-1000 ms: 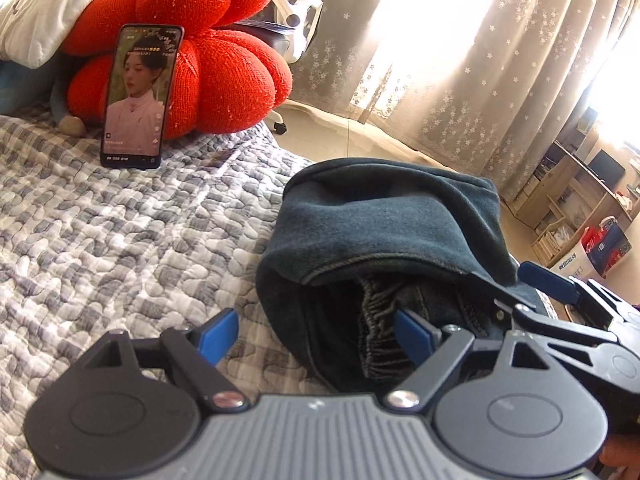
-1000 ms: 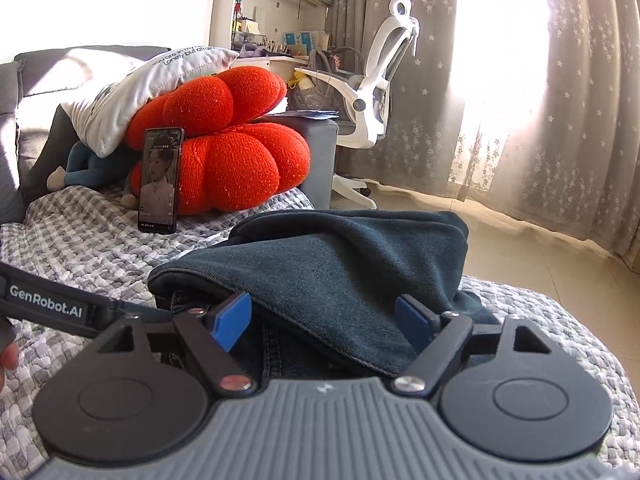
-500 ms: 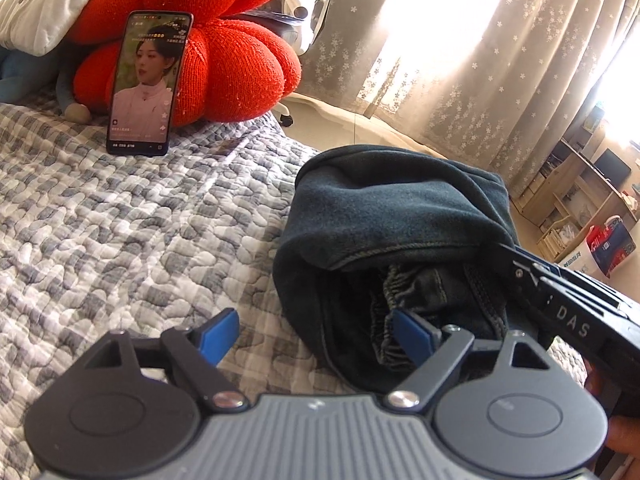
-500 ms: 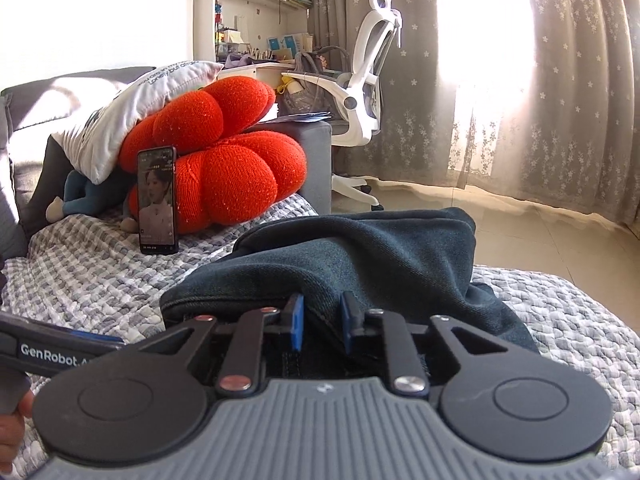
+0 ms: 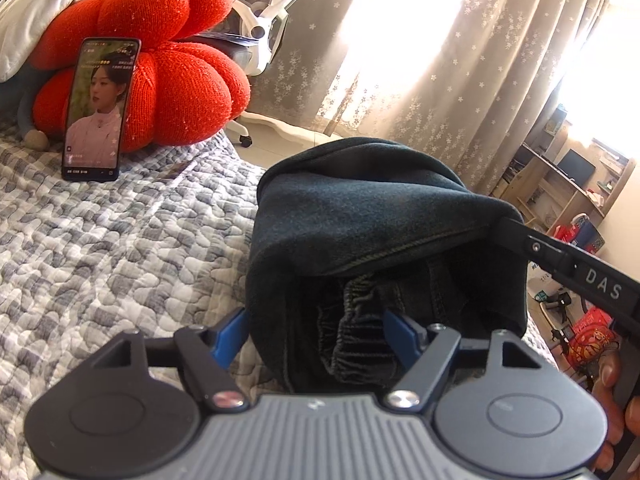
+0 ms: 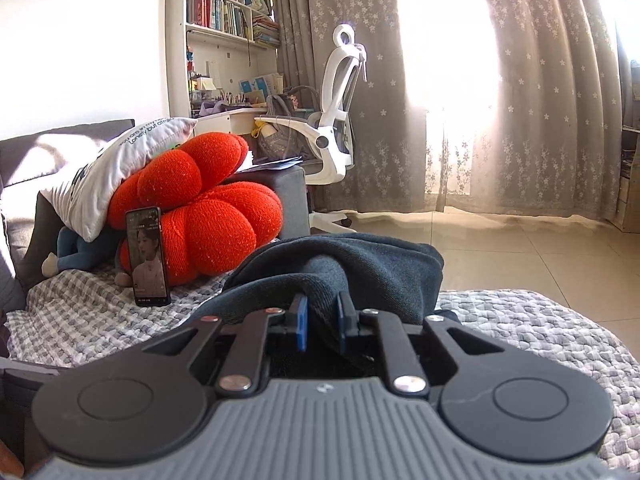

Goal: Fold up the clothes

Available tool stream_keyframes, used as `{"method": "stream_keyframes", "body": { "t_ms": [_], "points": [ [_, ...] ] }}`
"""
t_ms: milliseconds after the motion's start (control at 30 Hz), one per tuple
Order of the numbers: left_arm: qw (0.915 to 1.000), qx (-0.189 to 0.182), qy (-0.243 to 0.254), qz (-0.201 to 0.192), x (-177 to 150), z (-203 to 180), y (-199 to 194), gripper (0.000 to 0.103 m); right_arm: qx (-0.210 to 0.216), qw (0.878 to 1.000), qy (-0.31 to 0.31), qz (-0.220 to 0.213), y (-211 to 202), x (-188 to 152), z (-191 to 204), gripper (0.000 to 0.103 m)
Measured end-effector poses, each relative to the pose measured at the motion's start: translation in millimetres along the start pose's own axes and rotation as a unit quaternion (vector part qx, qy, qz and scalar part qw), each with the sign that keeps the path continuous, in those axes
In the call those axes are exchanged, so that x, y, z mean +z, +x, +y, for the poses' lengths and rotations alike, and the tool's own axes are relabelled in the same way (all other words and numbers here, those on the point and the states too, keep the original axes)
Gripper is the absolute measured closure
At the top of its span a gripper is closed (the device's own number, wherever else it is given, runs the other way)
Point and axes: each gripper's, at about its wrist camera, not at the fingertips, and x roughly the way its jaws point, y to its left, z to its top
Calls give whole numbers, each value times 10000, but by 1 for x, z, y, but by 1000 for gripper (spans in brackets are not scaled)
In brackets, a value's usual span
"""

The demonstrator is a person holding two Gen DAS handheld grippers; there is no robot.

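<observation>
Dark blue jeans (image 5: 360, 216) lie folded in a heap on the quilted bed (image 5: 120, 248). My left gripper (image 5: 316, 334) straddles their near edge, with the gathered waistband between its blue pads. Its jaws are closing, and the pads do not clearly press on the cloth. In the right wrist view, my right gripper (image 6: 322, 320) is pinched on a raised fold of the jeans' (image 6: 384, 264) top layer, its jaws still closing a little. Its black fingers (image 5: 532, 246) reach in from the right and hold that layer's hem up.
A phone (image 5: 100, 110) with a lit screen leans on a red pumpkin cushion (image 5: 180, 72) at the far left of the bed, under a white pillow (image 6: 120, 176). Beyond the bed edge are tiled floor, a white office chair (image 6: 336, 120) and curtains (image 6: 520, 100).
My right gripper's jaws went from wide to pinched on the jeans' top layer and rose a little, lifting that fold. My left gripper's jaws narrowed slightly around the waistband.
</observation>
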Motion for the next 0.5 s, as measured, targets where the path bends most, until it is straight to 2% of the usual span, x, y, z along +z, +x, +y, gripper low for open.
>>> {"method": "stream_keyframes", "body": {
  "t_ms": [500],
  "points": [
    [9998,-105,121,-117,1,-7,-1,28,-278,9986,283,-362,-17,11,-17,89]
  ]
}}
